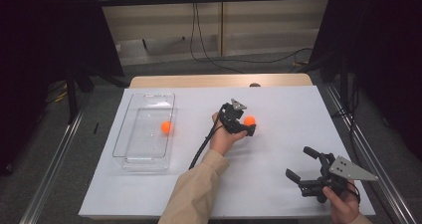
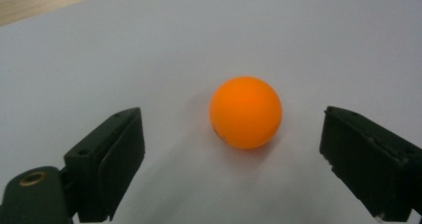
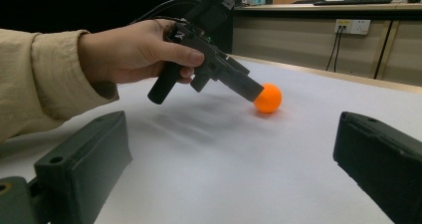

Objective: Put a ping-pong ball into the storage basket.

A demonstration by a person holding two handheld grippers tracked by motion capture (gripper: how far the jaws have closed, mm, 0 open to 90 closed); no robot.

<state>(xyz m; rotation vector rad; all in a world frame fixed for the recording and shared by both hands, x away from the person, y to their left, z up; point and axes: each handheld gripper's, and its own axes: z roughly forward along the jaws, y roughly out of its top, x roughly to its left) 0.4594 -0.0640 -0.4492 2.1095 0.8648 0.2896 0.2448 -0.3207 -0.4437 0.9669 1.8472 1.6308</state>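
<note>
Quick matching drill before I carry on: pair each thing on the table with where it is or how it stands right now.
1. left gripper
2. right gripper
3. clear plastic tray
4. orange ball on the white sheet

a. holds a second orange ball
b. jaws open around a ball, pads not touching it
c. lies between two black jaws
d. open, nothing between its jaws

Pairs: 1-b, 2-d, 3-a, 4-c

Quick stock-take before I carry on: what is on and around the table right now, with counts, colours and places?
ball: 2, orange; one inside the tray, one on the sheet between the left gripper's jaws, not gripped
tray: 1, clear plastic; left part of the sheet
sheet: 1, white; covers the table
table: 1, wooden; far edge shows beyond the sheet
left gripper: 1, black; open around the loose ball
right gripper: 1, black; open, near right of the sheet
sleeve: 1, beige; left forearm
</note>
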